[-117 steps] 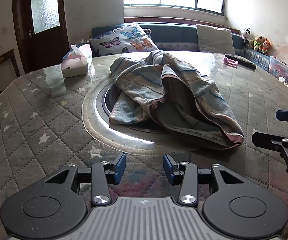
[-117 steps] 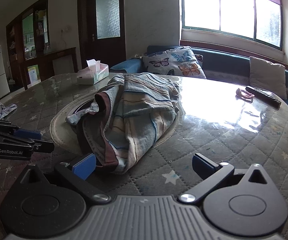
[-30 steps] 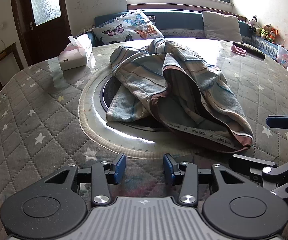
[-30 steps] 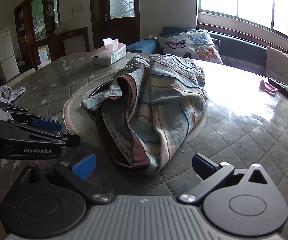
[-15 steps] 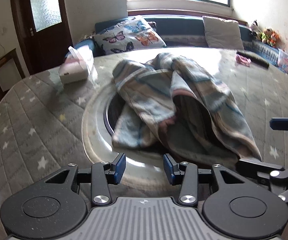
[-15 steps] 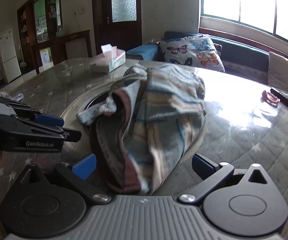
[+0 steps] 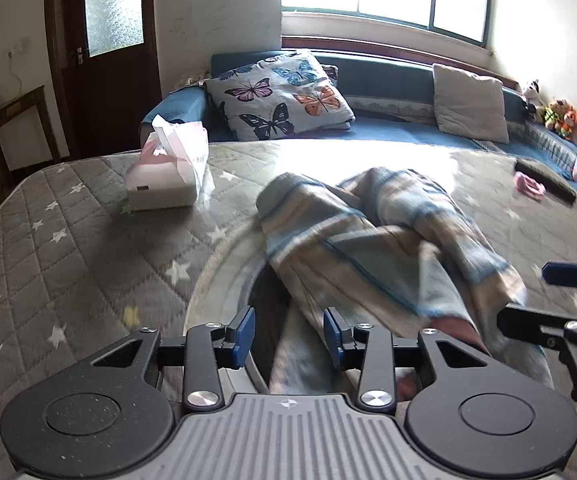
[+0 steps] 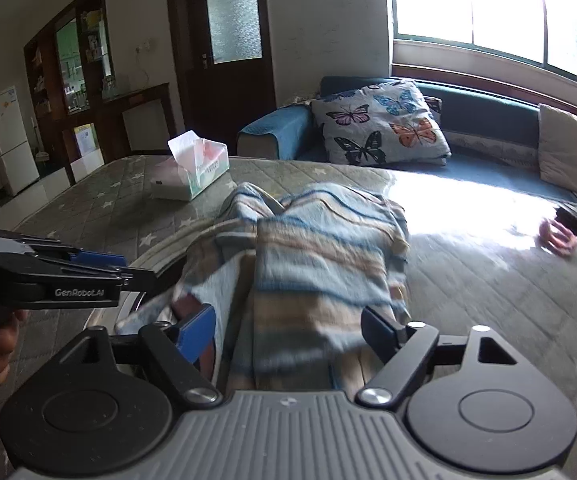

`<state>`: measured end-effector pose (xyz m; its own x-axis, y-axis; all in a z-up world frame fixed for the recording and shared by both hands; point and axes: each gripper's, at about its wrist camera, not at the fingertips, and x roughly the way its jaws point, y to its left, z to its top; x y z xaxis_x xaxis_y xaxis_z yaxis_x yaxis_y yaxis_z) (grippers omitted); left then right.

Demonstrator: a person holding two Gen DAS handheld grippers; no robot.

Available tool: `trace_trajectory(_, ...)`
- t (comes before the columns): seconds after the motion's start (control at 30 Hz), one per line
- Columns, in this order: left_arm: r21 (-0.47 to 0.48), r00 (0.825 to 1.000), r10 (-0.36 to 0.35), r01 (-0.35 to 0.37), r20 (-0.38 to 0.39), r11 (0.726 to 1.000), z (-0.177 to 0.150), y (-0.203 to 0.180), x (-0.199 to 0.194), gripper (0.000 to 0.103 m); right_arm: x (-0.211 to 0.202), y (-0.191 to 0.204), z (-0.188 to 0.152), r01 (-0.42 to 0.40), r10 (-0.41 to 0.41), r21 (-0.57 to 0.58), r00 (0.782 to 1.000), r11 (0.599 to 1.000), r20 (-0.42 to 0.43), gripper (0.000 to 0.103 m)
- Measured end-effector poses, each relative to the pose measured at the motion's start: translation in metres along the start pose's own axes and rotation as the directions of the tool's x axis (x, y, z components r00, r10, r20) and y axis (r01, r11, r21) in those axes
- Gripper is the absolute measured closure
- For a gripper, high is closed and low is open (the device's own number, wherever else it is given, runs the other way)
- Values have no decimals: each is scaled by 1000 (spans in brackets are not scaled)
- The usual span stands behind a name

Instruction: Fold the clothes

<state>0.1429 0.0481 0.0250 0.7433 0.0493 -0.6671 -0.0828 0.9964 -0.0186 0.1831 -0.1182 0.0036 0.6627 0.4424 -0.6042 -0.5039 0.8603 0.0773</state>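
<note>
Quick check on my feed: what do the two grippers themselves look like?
Both match: black linkage arms with silver screws on a ribbed grey body, and blue pads on the fingers. The left gripper carries white "GenRobot.AI" lettering on its side. The right gripper looks identical.

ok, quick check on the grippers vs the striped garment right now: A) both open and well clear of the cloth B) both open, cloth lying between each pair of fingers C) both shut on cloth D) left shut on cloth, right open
B: the left gripper and the right gripper both show a wide gap between their fingers, with the striped garment lying in each gap, not yet pinched.
</note>
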Motion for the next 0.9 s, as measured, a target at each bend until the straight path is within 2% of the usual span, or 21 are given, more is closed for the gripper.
trace_trajectory(0.2, -66, 1000, -25, 24, -13, 998, 24, 16, 33, 62, 28, 0, 13, -9, 9, -13, 1000, 1000, -13, 45)
trace_trajectory(0.23, -76, 999, -34, 32, -19, 997, 26, 18, 38, 62, 33, 0, 14, -9, 9, -18, 1000, 1000, -17, 53)
trace_trajectory(0.3, -91, 998, -62, 59, -31, 994, 30, 20, 48, 62, 35, -1, 14, -8, 8, -23, 1000, 1000, -20, 61)
trace_trajectory(0.33, -99, 996, -77, 73, -36, 992, 32, 22, 53, 62, 36, -1, 13, -8, 8, -26, 1000, 1000, -22, 70)
trace_trajectory(0.43, -111, 994, -101, 96, -36, 989, 37, 26, 64, 62, 34, -4, 12, -14, 13, -21, 1000, 1000, -17, 85)
trace_trajectory(0.6, -121, 991, -133, 129, -26, 984, 60, 23, 80, 62, 25, -8, 14, -12, 12, -7, 1000, 1000, 14, 94)
trace_trajectory(0.83, -135, 990, -131, 125, -41, 983, 85, 11, 114, 63, 17, -18, 14, -8, 7, 17, 999, 1000, 32, 95)
trace_trajectory(0.9, -127, 991, -131, 125, -40, 984, 87, 9, 120, 73, 16, -21, 14, -4, 3, 19, 999, 1000, 33, 95)
